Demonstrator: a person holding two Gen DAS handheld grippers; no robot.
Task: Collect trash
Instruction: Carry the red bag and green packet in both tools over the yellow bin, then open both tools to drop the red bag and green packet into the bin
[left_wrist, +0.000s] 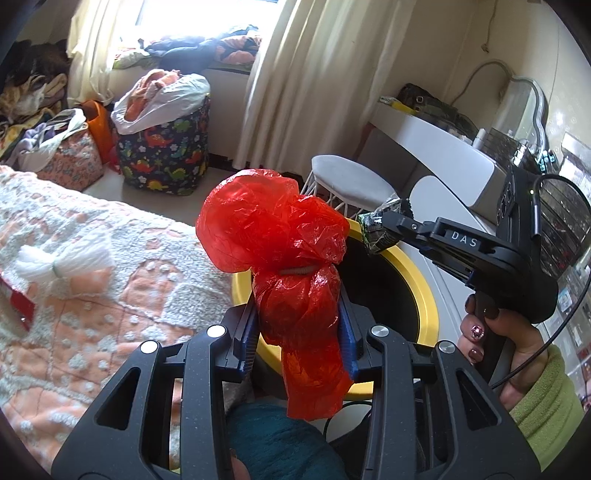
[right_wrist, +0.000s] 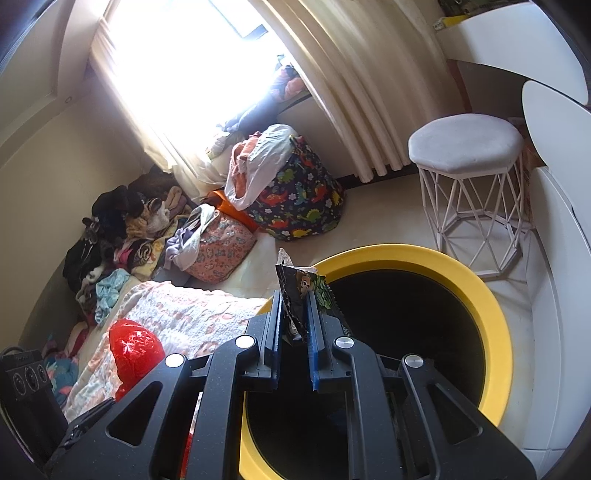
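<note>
My left gripper (left_wrist: 299, 325) is clenched on a crumpled red plastic bag (left_wrist: 273, 236); its blue pads press the bag's lower bunch from both sides, and the puffed top rises above the fingers. The bag hangs over the near left edge of a bin with a yellow rim (left_wrist: 424, 295) and a dark inside.

My right gripper (right_wrist: 295, 314) is grasping a dark snack wrapper (right_wrist: 295, 291) with a cartoon print, pinched upright between nearly closed pads. In the left wrist view that gripper comes in from the right, held by a hand (left_wrist: 495, 343) in a green sleeve (left_wrist: 546, 402), with the wrapper at its tip right at the far rim of the bin. In the right wrist view the wrapper sits above the bin's left edge.

The bed (left_wrist: 74, 258), covered by a peach and white blanket, lies to the left of the bin. A white stool (right_wrist: 465, 144) with a wire frame stands on the floor just beyond the bin, to the right. Farther off, under the window (right_wrist: 177, 48), I see a dinosaur-print basket (right_wrist: 299, 199) stuffed with clothes and a heap of laundry (right_wrist: 118, 229) to its left.
</note>
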